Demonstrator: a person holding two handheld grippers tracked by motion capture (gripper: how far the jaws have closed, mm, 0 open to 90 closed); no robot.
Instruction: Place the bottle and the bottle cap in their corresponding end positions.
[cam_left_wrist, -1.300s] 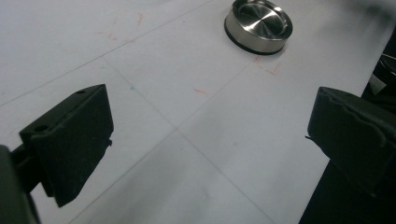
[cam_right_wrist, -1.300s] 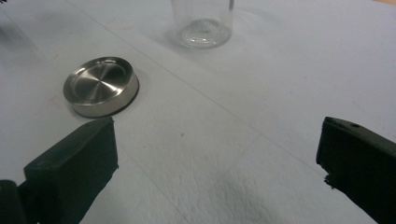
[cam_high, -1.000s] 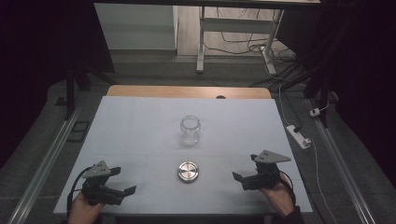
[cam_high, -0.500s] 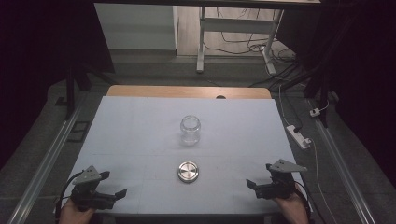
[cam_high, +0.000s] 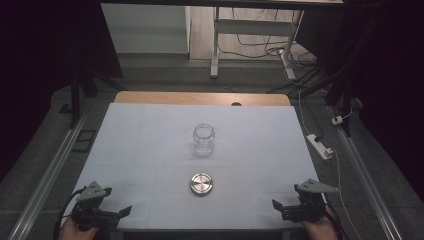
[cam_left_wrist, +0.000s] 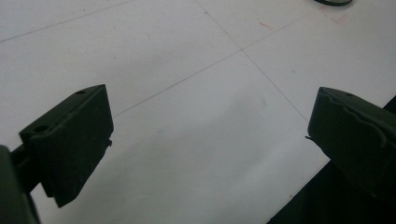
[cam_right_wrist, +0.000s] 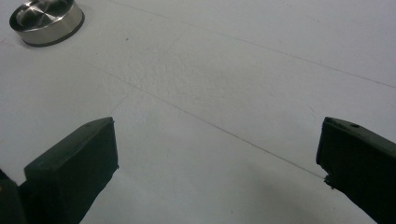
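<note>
While the glass jar (cam_high: 204, 138) stands upright and uncapped at the middle of the white table (cam_high: 130, 145), its metal lid (cam_high: 202, 183) lies flat just in front of it, nearer the person and apart from it. Both look like the work in hand: most likely the lid goes onto the jar.

To do that well, one gripper should steady the jar low on its wall, with gentle pressure since clear glass slips, while the other takes the lid by its rim, keeps it level and centres it over the mouth before lowering.

The jar is small, clear and empty, with a rounded body and a narrower neck. The lid is a shallow round disc of brushed metal with a dark band at its base, as the right gripper view shows (cam_right_wrist: 45, 21).

The left gripper (cam_high: 125, 211) and right gripper (cam_high: 276, 206) sit at the near corners, well apart from both things, each with jaws spread wide and holding nothing.
</note>
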